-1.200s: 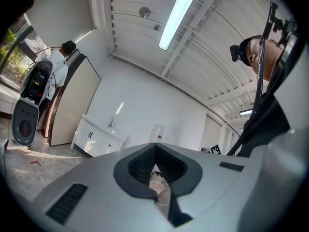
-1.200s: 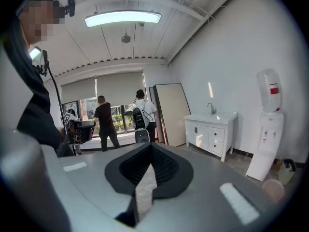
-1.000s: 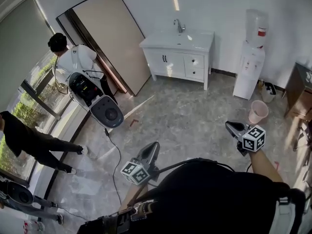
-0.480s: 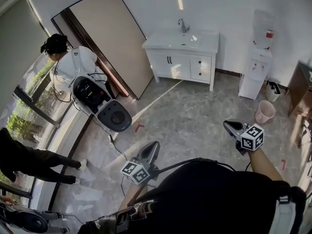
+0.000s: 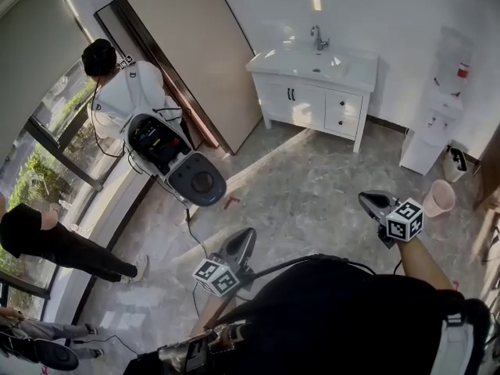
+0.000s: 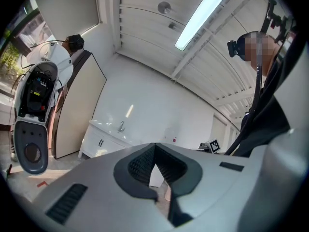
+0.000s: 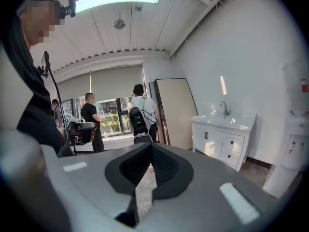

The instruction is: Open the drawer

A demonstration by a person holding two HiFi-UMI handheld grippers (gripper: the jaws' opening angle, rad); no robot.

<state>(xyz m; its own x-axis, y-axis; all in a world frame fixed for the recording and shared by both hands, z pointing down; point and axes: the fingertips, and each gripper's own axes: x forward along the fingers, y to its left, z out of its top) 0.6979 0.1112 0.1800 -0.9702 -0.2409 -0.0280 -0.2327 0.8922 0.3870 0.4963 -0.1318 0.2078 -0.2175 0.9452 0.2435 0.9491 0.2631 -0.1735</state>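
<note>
A white vanity cabinet [image 5: 316, 92] with a sink and tap stands against the far wall. Its two small drawers [image 5: 344, 113] with dark knobs are at the right end, both closed. The right gripper view shows the cabinet [image 7: 224, 141] and drawers [image 7: 233, 150] ahead to the right. In the left gripper view the cabinet [image 6: 104, 140] is far off. My left gripper [image 5: 247, 234] and right gripper [image 5: 369, 203] are held out over the floor, well short of the cabinet. Both have their jaws together and hold nothing: left gripper [image 6: 154, 146], right gripper [image 7: 151, 145].
A water dispenser [image 5: 441, 116] and a pink bucket [image 5: 439, 197] stand right of the cabinet. A large beige board [image 5: 195, 53] leans on the wall at its left. A person in white [image 5: 125, 92] with dark equipment [image 5: 168, 158] and another person [image 5: 47, 241] are by the window.
The cabinet has drawn nearer and shifted right in the head view as I moved across the floor. Both grippers keep their places in the view, still shut.
</note>
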